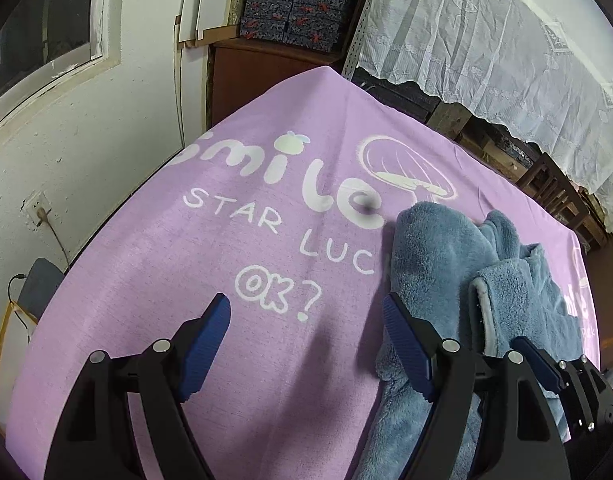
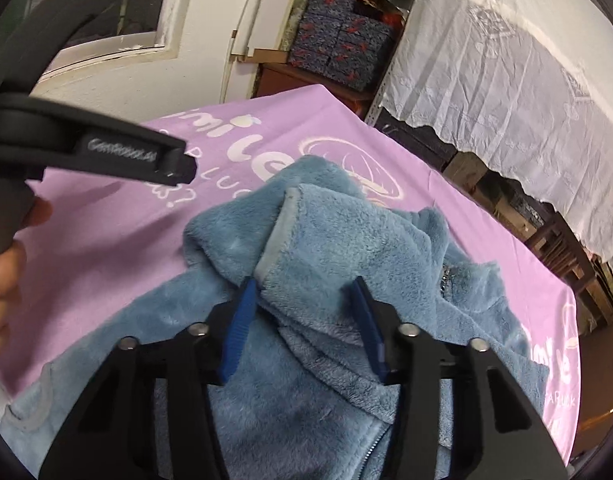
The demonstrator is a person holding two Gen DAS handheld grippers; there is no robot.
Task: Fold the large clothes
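A blue fleece jacket (image 2: 326,380) lies crumpled on the right half of a table covered by a purple printed cloth (image 1: 186,240), its zipper (image 2: 376,436) facing up. My right gripper (image 2: 304,284) is shut on a sleeve (image 2: 306,232) with a grey cuff edge; the fleece fills the gap between both blue pads. My left gripper (image 1: 306,304) hovers open over the bare cloth just left of the jacket (image 1: 438,256), nothing between its fingers. Its black body (image 2: 118,148) and the person's hand (image 2: 2,280) show at the left of the right wrist view.
A white lace curtain (image 1: 506,40) hangs behind the table's far right edge, over dark wooden furniture (image 1: 554,184). Stacked patterned boxes (image 1: 302,4) sit on a brown cabinet past the far corner. A white wall with a socket (image 1: 38,210) runs along the left.
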